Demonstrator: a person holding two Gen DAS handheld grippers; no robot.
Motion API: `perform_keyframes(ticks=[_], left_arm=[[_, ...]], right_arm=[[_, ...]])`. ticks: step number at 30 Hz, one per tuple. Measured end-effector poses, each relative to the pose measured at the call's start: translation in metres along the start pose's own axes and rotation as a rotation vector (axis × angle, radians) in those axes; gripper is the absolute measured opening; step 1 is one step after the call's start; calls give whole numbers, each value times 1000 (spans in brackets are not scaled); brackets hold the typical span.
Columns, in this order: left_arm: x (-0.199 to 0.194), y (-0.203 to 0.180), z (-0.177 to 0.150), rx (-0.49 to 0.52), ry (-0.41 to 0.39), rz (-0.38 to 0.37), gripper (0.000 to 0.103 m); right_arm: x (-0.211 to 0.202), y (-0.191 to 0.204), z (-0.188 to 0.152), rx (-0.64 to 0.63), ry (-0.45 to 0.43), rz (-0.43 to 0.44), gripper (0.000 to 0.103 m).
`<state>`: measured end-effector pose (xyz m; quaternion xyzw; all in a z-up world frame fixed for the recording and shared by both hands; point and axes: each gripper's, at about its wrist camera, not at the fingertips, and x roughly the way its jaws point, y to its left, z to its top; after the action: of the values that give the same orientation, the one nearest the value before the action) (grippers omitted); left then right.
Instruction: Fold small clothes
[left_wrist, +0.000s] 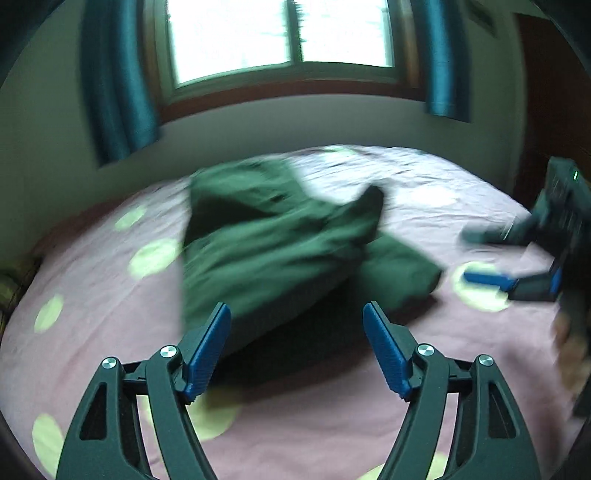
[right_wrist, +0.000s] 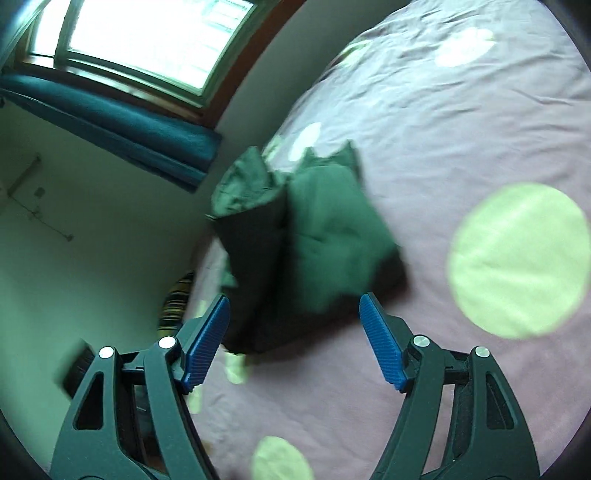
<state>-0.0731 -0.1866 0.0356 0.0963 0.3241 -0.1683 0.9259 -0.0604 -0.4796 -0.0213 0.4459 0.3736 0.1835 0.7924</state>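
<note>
A dark green garment (left_wrist: 280, 236) lies crumpled on the pink spotted bedsheet (left_wrist: 424, 184), just beyond both claws. The left gripper (left_wrist: 297, 314) and right gripper (right_wrist: 293, 306) stand spread wide, holding nothing.

A pink bedsheet (left_wrist: 332, 406) with pale green dots lies below a bright window (left_wrist: 280, 37) flanked by teal curtains (left_wrist: 118, 92)

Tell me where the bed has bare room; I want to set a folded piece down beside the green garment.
Free: the pink sheet right of the dark green garment toward the far edge, around the large pale dot, and the near strip below the garment. Crowded: the wall side left of the garment, plus the middle it covers.
</note>
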Motion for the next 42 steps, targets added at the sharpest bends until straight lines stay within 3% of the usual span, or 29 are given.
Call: perform_keyframes(ticks=[4, 7, 10, 14, 15, 17, 19, 22, 25, 27, 31, 34, 38, 41, 42], left_arm=[[22, 33, -19, -48, 74, 90, 73], [36, 50, -25, -92, 113, 111, 73], [48, 63, -26, -140, 144, 102, 73], [59, 72, -28, -197, 179, 79, 73], [61, 73, -29, -201, 190, 85, 73], [64, 75, -30, -218, 206, 73, 74], [66, 80, -31, -254, 218, 46, 76], [62, 80, -29, -251, 205, 23, 76], [55, 69, -25, -212, 176, 0, 77], [52, 64, -24, -185, 158, -5, 77], [67, 58, -24, -160, 189, -34, 79], [78, 61, -26, -183, 233, -69, 80], [77, 63, -26, -191, 239, -66, 80], [77, 65, -26, -189, 238, -56, 80], [77, 65, -26, -193, 241, -57, 80]], right_arm=[[41, 20, 32, 0, 87, 23, 73], [75, 32, 58, 16, 154, 20, 73], [110, 43, 76, -6, 239, -52, 73], [150, 44, 75, -52, 391, -149, 73], [156, 45, 73, -76, 392, -180, 72], [163, 49, 70, -142, 399, -236, 41], [155, 56, 67, -183, 373, -241, 21], [119, 72, 72, -212, 274, -140, 12], [91, 76, 72, -243, 183, -116, 11], [73, 57, 74, -222, 143, -113, 11], [77, -3, 69, -108, 157, -155, 11], [90, -36, 61, -24, 166, -120, 11], [84, -36, 62, -22, 164, -85, 14], [64, -31, 59, -34, 149, -85, 22], [58, -28, 57, -45, 140, -90, 29]])
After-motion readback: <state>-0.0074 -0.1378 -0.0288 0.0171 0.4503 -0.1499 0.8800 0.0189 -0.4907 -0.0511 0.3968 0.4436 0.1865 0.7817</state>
